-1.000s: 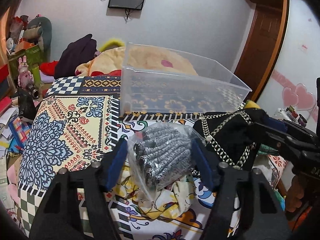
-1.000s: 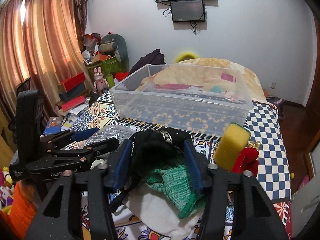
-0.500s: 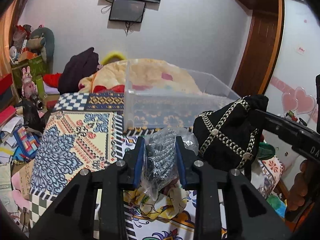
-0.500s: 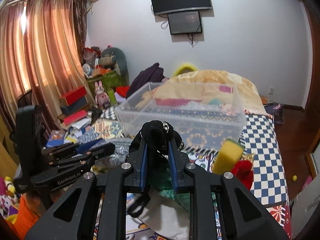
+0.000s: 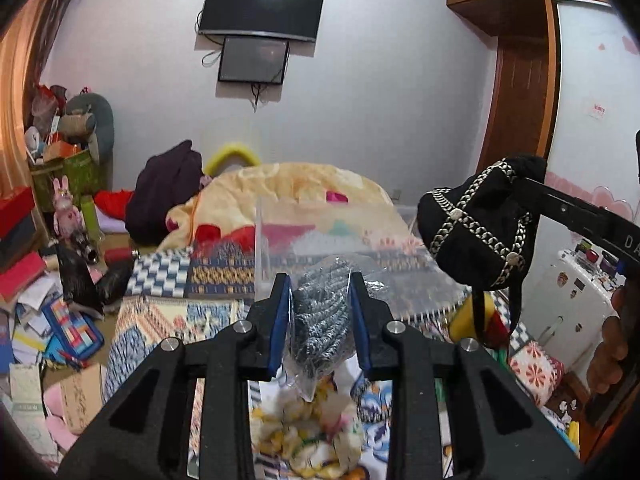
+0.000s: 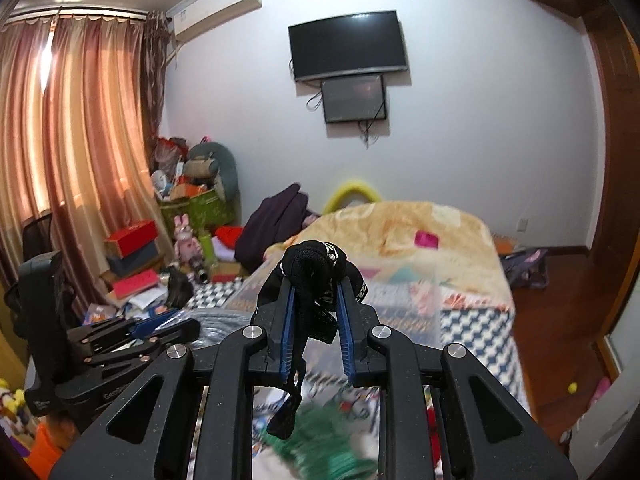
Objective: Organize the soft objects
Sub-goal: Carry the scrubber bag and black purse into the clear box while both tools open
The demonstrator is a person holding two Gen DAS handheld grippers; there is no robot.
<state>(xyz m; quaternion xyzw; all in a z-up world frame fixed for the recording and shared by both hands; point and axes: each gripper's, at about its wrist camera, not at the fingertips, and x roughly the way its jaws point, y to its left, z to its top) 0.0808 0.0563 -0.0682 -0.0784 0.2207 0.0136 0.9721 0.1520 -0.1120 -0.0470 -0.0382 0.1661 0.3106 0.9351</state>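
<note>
My left jaws (image 5: pixel 320 316) were clamped on a bagged metal scourer (image 5: pixel 322 320), their blue pads (image 5: pixel 279 320) pressed to both its sides; a second earlier they had stood wide apart around it as it lay on the bed. My right jaws (image 6: pixel 316 312) were shut on a black pouch with chain trim (image 6: pixel 314 276), which a second before had rested between open fingers on the pile. Both loads had since been lifted clear of the patterned bedspread (image 5: pixel 176 320). In the left view the pouch (image 5: pixel 480 228) hung at two o'clock, level with the far rim of the clear plastic bin (image 5: pixel 332 256), which sat at twelve o'clock beyond the scourer. Both jaws pointed forward, roughly level, toward the wall with the television (image 6: pixel 348 44). A yellow sponge (image 5: pixel 468 316) showed at three o'clock below the pouch.
</note>
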